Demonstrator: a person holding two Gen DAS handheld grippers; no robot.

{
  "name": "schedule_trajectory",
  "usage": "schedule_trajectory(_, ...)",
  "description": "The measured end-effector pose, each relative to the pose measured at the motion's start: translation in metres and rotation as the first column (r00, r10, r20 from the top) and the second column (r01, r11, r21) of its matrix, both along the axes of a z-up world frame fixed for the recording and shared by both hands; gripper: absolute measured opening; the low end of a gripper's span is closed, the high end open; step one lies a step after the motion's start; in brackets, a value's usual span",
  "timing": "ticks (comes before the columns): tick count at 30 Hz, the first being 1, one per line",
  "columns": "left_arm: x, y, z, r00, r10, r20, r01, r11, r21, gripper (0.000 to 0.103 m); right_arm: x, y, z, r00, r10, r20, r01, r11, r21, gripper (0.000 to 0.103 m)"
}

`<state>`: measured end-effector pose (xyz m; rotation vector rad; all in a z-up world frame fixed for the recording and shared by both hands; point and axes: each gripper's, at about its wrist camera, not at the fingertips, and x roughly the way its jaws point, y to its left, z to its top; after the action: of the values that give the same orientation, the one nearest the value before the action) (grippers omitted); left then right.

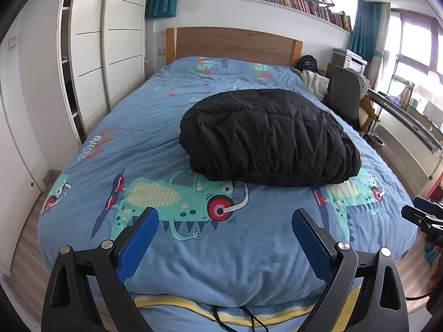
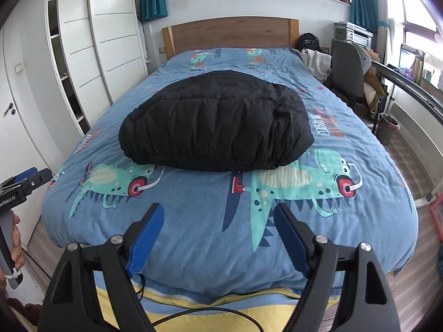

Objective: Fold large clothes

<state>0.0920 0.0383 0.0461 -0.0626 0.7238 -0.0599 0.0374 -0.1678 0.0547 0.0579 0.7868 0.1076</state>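
A black quilted puffer jacket (image 1: 267, 138) lies folded into a compact bundle in the middle of the bed, elastic hem toward me; it also shows in the right wrist view (image 2: 218, 130). My left gripper (image 1: 225, 217) is open and empty, held over the foot of the bed, well short of the jacket. My right gripper (image 2: 218, 213) is open and empty too, also over the foot of the bed. The right gripper's body shows at the right edge of the left wrist view (image 1: 423, 218); the left one shows at the left edge of the right wrist view (image 2: 25, 186).
The bed has a blue duvet with cartoon dinosaurs (image 1: 155, 127) and a wooden headboard (image 1: 232, 44). White wardrobes (image 1: 110, 49) stand on the left. A chair (image 2: 349, 66), desk clutter and a bin (image 2: 389, 127) stand on the right. A black cable (image 2: 193, 312) hangs below the grippers.
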Motion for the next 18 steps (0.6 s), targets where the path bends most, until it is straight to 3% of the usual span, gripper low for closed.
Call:
schedule_trajectory(5, 0.003, -0.004, -0.006, 0.999, 0.047, -0.016, -0.046, 0.997, 0.062, 0.096, 0.003, 0.009, -0.010, 1.000, 0.012, -0.022, -0.012, 1.000, -0.019, 0.081)
schedule_trajectory(18, 0.007, -0.008, -0.019, 0.998, 0.052, -0.043, -0.048, 0.995, 0.092, 0.096, 0.007, 0.028, -0.036, 0.998, 0.015, -0.059, -0.018, 0.999, -0.038, 0.081)
